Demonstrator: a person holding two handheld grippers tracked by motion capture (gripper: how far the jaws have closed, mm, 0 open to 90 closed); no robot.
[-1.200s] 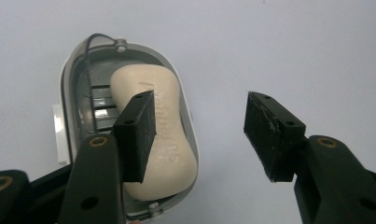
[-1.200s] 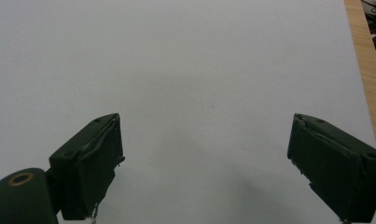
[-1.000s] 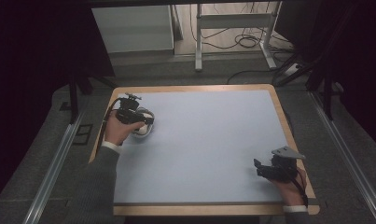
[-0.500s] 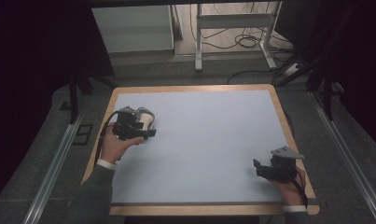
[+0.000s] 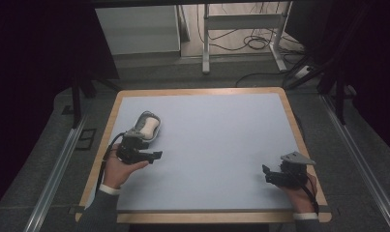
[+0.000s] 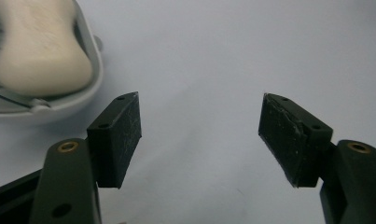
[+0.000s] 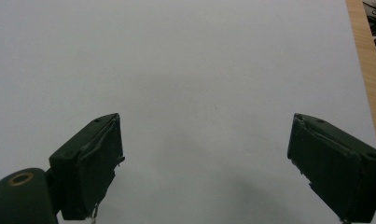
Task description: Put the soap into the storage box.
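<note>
A cream bar of soap [image 5: 148, 125] lies in a grey oval dish [image 5: 140, 118] at the left of the pale blue mat. My left gripper [image 5: 157, 155] is just on the near side of the dish and apart from it. Its jaws have just been opening and nothing is between them. In the left gripper view the soap [image 6: 36, 51] and the dish rim [image 6: 59, 108] sit at the upper left, beyond the open left gripper [image 6: 199, 127]. My right gripper [image 5: 266, 174] rests near the front right corner, and the right gripper [image 7: 204, 154] is open over bare mat.
The mat [image 5: 217, 135] covers a table with a wooden rim [image 5: 197, 91]. In the right gripper view the wooden rim [image 7: 365, 60] runs along the right. Beyond the far edge are a white cabinet [image 5: 137, 29], a metal frame [image 5: 241, 21] and floor cables [image 5: 253, 43].
The left gripper has let go of the soap dish and drawn back toward the near edge with its jaws wider. The dish stays on the mat. The right gripper has not moved.
</note>
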